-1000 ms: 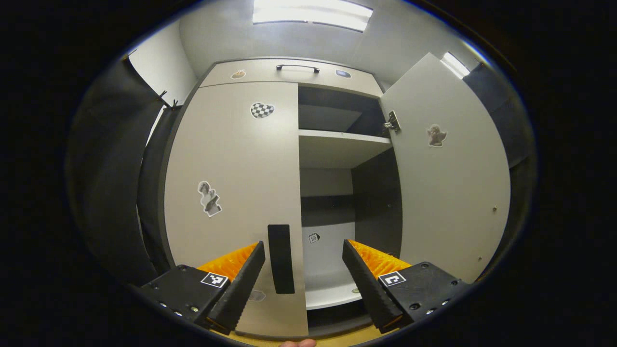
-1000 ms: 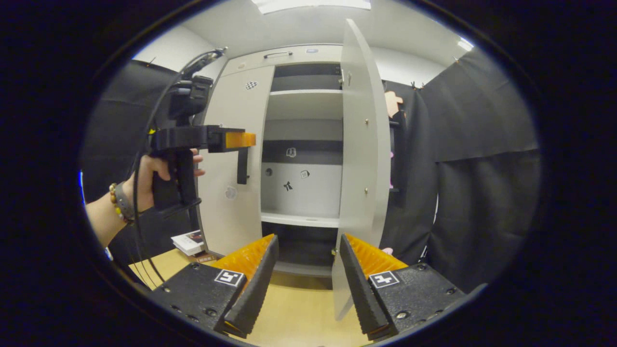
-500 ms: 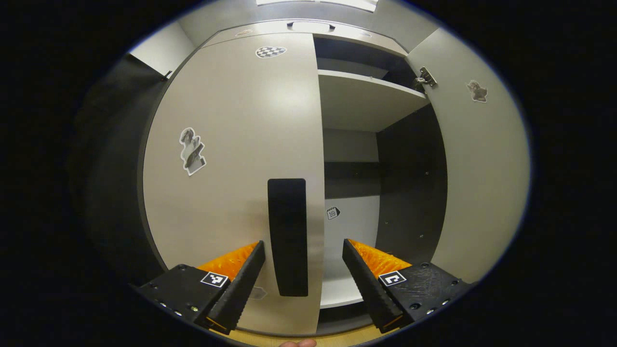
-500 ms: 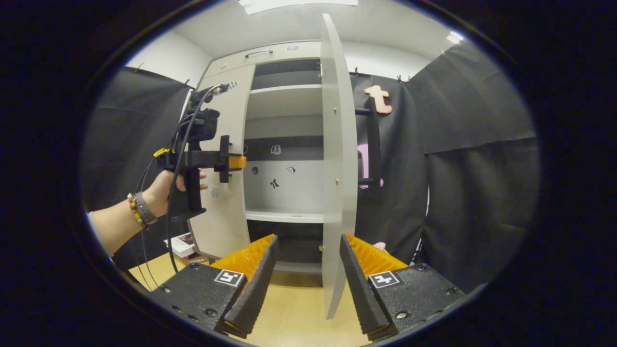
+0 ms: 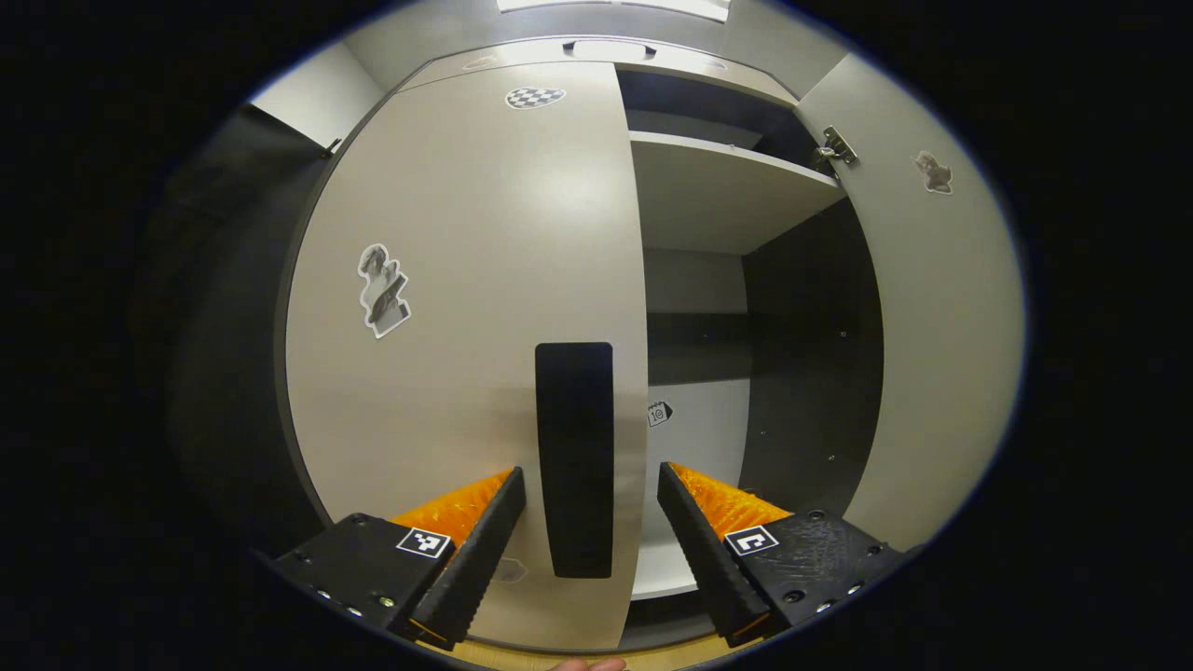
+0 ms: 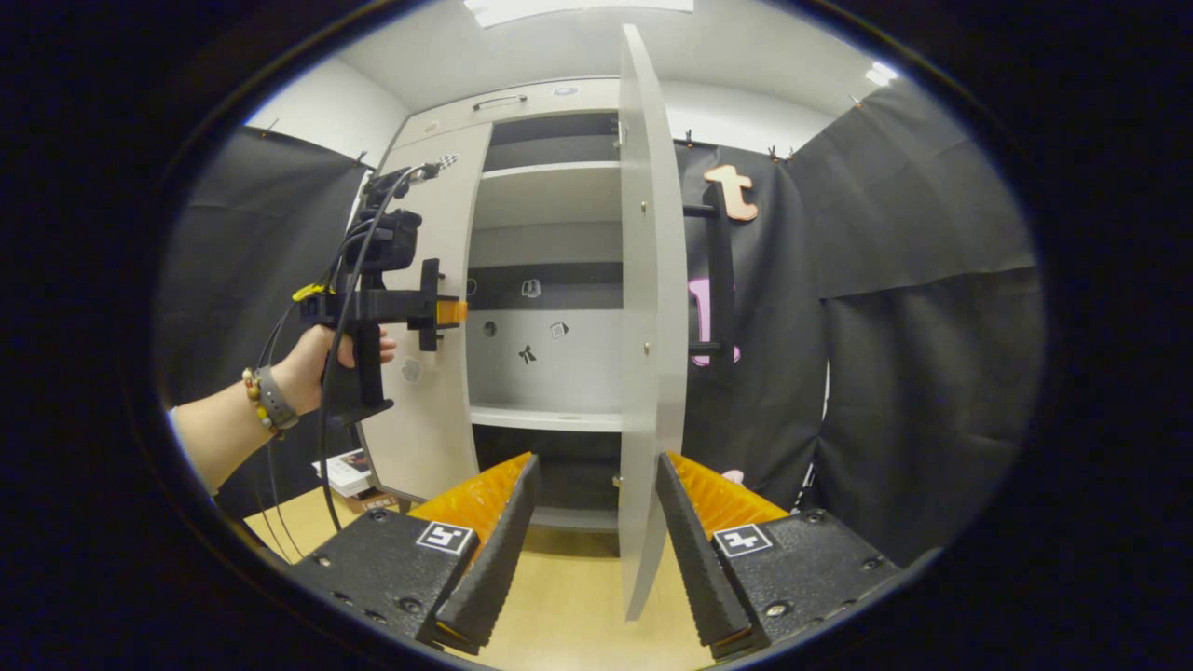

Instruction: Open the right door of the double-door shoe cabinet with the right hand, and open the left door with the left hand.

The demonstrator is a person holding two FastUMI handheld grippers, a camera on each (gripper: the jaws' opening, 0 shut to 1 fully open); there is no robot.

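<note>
Fingers of my left gripper (image 5: 589,550) straddle the left door's black handle (image 5: 575,458) at lower centre, spread; my right gripper (image 6: 596,550) gapes near the right door's (image 6: 641,326) edge.

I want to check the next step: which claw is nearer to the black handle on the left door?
Left. The left claw is open around the black handle; the right claw is farther back, at the open right door.

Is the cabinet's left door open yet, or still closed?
Closed. In the left gripper view the left door lies flat across its half of the cabinet, its black handle between the open left claw's fingers; the right door stands swung out.
</note>
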